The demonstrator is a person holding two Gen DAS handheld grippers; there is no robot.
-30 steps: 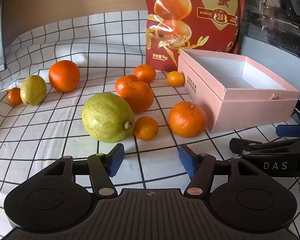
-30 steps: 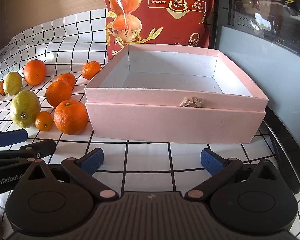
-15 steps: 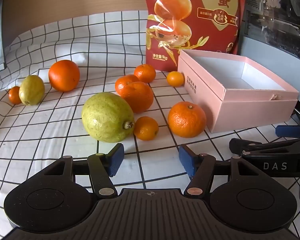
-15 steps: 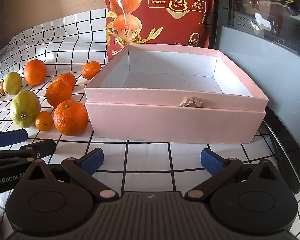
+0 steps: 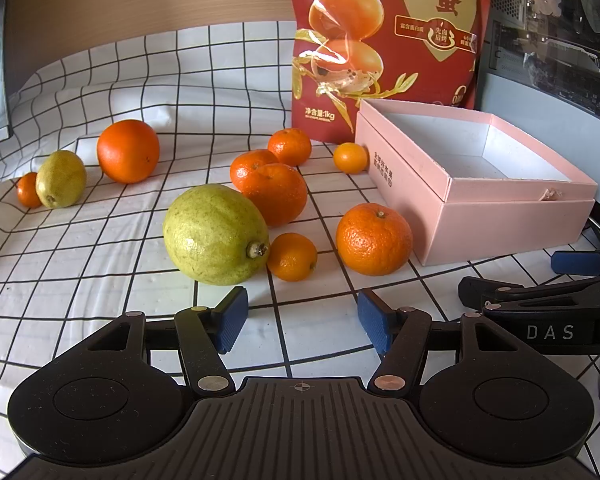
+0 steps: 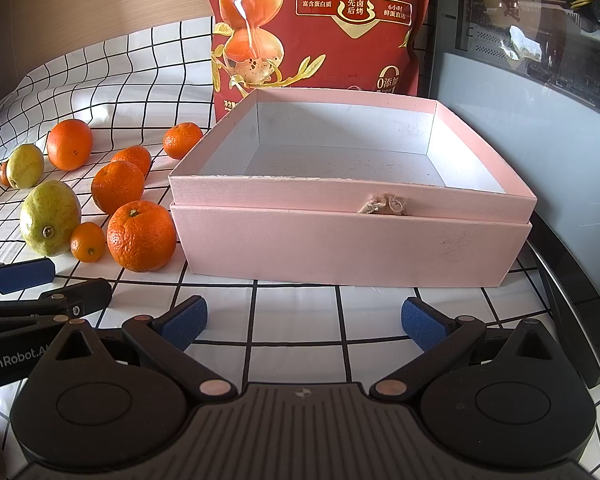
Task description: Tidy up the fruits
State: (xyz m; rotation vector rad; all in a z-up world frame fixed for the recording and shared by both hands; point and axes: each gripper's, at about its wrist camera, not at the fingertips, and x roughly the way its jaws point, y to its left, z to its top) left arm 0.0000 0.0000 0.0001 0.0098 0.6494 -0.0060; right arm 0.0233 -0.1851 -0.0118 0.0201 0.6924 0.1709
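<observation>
Little has shifted over the past second: both grippers hold their low stations above the checked cloth (image 5: 100, 248), the fruit and box unmoved. Seen from the left wrist, the left gripper (image 5: 298, 320) has its blue-padded fingers spread apart with nothing between them, pointed at a large green-yellow citrus (image 5: 216, 234), a small tangerine (image 5: 292, 257) touching it, and a pebbly mandarin (image 5: 374, 239) just beside the pink box (image 5: 500, 216). Behind these sit two more mandarins (image 5: 274, 194) pressed close, another (image 5: 290, 147) farther back, and a tiny orange fruit (image 5: 350, 157) against the box's far corner. Well apart at the left lie a smooth orange (image 5: 128, 151), a smaller green-yellow citrus (image 5: 61, 179) and a little tangerine (image 5: 27, 195) tucked behind it. The right gripper (image 6: 302, 322) likewise stands wide open and empty, facing the box's front wall, where a frayed cord tab (image 6: 382, 205) hangs; the box's white interior holds no fruit. Small Chinese print runs down the box's left side, too fine to read. Upright behind it stands a red pouch (image 5: 384, 40) showing egg yolks, large gold characters, "1kg" at its lower left and a "0" mark at its lower right. The right gripper's arm reads "DAS" in the left view; the left's reads "GenRobot.A" in the right view.
</observation>
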